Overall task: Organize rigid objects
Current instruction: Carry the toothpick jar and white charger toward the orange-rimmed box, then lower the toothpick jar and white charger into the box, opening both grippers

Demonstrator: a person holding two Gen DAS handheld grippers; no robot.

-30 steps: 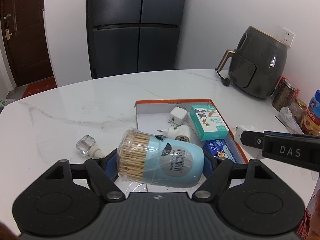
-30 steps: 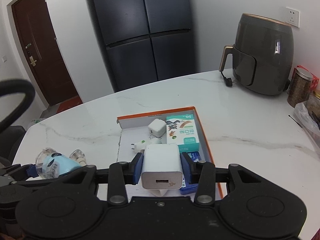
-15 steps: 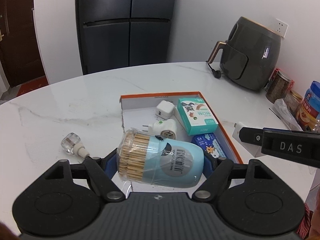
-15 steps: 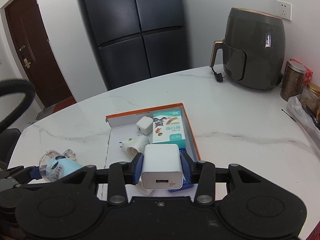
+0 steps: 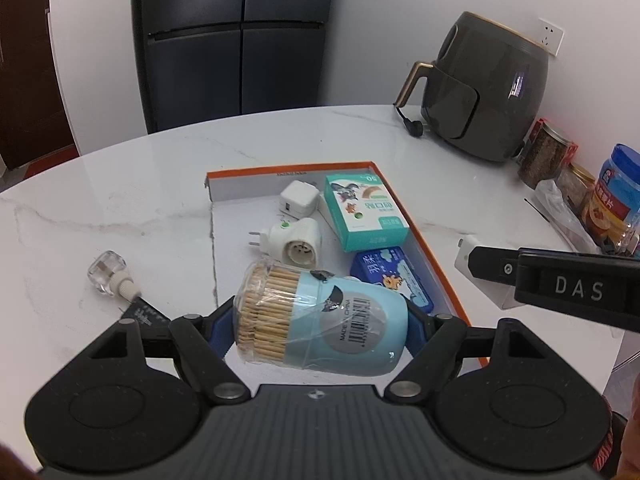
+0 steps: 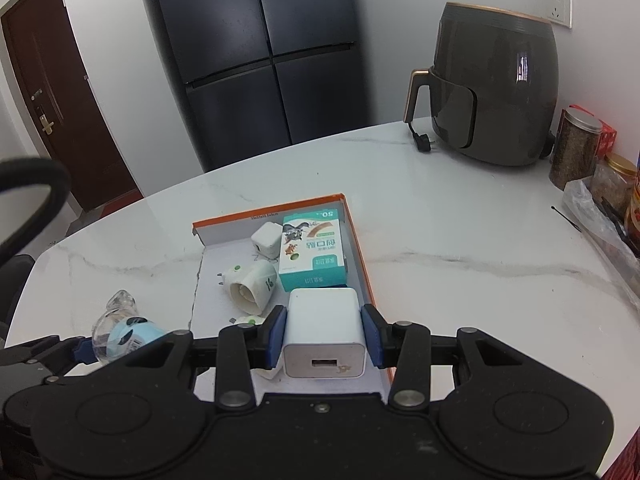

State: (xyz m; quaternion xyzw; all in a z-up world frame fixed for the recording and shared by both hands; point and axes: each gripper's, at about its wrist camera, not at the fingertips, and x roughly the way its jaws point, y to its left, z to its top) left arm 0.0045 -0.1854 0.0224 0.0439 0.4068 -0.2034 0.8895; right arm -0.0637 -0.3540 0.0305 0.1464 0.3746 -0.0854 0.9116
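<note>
The toothpick jar [image 5: 320, 316] is clamped sideways in the left gripper [image 5: 320, 320], the charger [image 6: 325, 332] squeezed by the right gripper [image 6: 325, 334], both poised over the tray [image 5: 436, 256] for tidy placement.

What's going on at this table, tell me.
A person is sorting small items into an orange-edged box. The left hand-held gripper is shut on a blue toothpick jar, the right hand-held gripper on a white USB charger, both over the box. Inside lie a teal carton, two white adapters and a blue pack.
</note>
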